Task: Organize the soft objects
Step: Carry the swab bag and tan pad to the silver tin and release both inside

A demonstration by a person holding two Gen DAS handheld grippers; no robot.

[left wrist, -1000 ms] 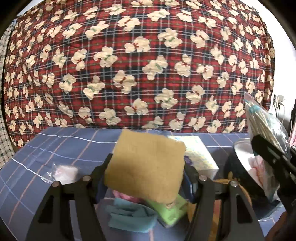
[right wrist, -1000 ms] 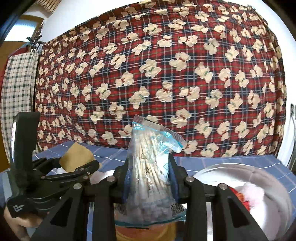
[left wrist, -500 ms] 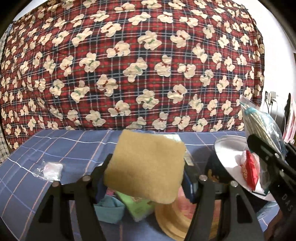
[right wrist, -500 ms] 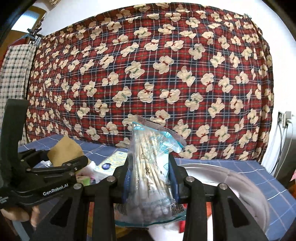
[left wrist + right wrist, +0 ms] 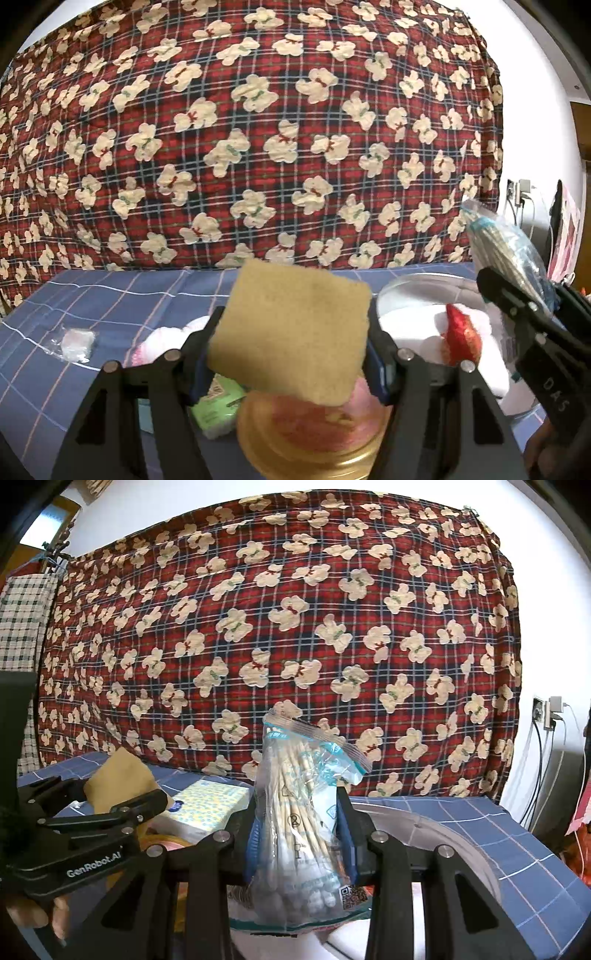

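Note:
My left gripper point(image 5: 291, 354) is shut on a tan square sponge point(image 5: 291, 332), held upright above the blue checked table. The same sponge point(image 5: 118, 786) shows at the left of the right wrist view, with the left gripper point(image 5: 110, 805) around it. My right gripper point(image 5: 299, 823) is shut on a clear zip bag of cotton swabs point(image 5: 303, 812), which stands upright between the pads. That bag point(image 5: 506, 251) appears at the right edge of the left wrist view. A white basin point(image 5: 413, 295) sits below and between the two grippers, holding a red and white soft item point(image 5: 461, 339).
A round gold tin point(image 5: 314, 443) with a pink top, a green packet point(image 5: 218, 402) and a small wrapped white item point(image 5: 75, 341) lie on the blue cloth point(image 5: 110, 295). A tissue pack point(image 5: 210, 805) lies beside the basin. A red bear-print blanket point(image 5: 258, 129) hangs behind.
Both grippers have moved to the right over the table with their loads. The basin has come closer to the middle of both views, and the teal cloth has dropped out of sight.

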